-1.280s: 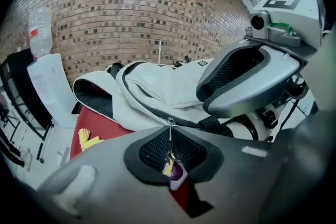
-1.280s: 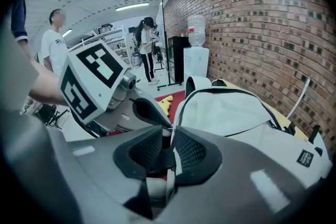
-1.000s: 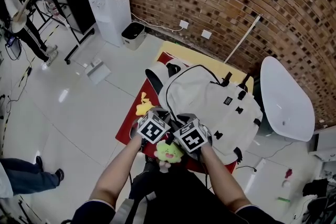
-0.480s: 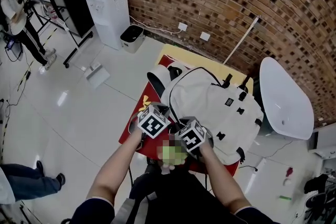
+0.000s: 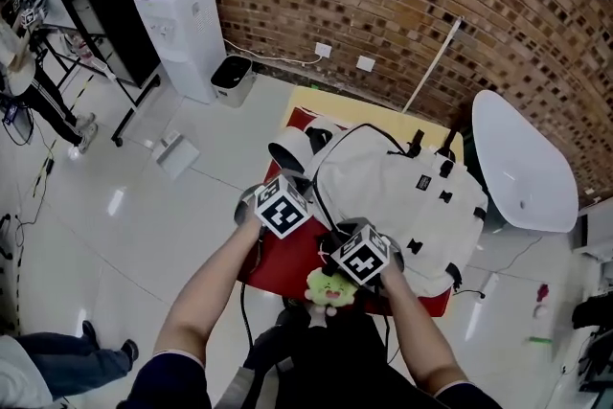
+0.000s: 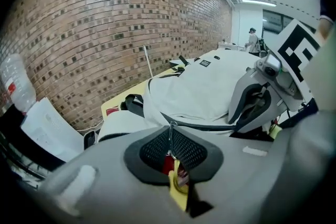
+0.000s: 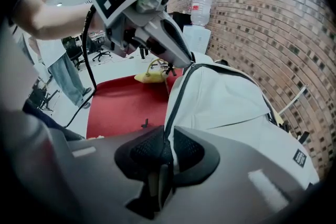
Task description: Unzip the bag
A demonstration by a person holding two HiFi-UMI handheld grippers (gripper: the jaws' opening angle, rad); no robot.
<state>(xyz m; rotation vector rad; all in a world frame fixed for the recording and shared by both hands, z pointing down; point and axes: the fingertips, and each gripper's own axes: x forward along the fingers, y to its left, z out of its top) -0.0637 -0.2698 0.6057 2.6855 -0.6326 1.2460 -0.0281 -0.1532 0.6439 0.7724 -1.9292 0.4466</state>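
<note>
- Head view: the white bag (image 5: 402,196) lies on a red mat (image 5: 287,259). The left gripper (image 5: 290,202) and right gripper (image 5: 372,249) are at its near edge.
- Left gripper view: jaws clamped on the zipper pull (image 6: 169,135).
- Right gripper view: jaws closing, with the bag's zipper seam pinched between the pads.

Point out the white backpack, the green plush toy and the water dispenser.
backpack (image 5: 402,201): head view, middle of its white front panel.
green plush toy (image 5: 328,284): head view, its head.
water dispenser (image 5: 182,38): head view, its white front.
</note>
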